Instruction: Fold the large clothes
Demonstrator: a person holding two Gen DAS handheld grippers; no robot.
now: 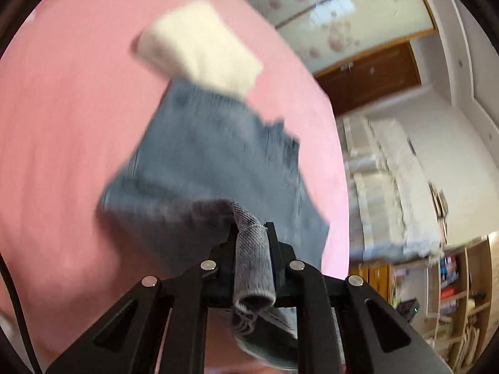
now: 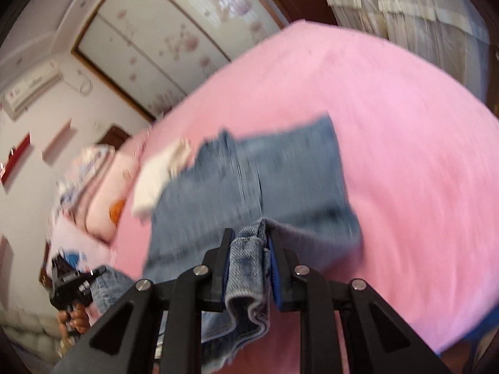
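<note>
We see the left gripper (image 1: 251, 233) and right gripper (image 2: 248, 238) each pinching a bunched denim hem of the jeans (image 2: 249, 168) draped over the pink bed (image 2: 405, 124), open sheet all round.

A home bedroom; a bed with a pink sheet (image 2: 389, 131) spreads beneath the gripper; pillows (image 2: 103, 187) lie off to its left; a floral sliding wardrobe (image 2: 162, 40) and wall air conditioner (image 2: 29, 88) stand beyond; bookshelves (image 1: 452, 280) sit rightward.

Pink-sheeted bed (image 2: 405, 124), floral sliding wardrobe (image 2: 162, 43), wall air conditioner (image 2: 31, 88), bookshelf (image 1: 452, 283).
</note>
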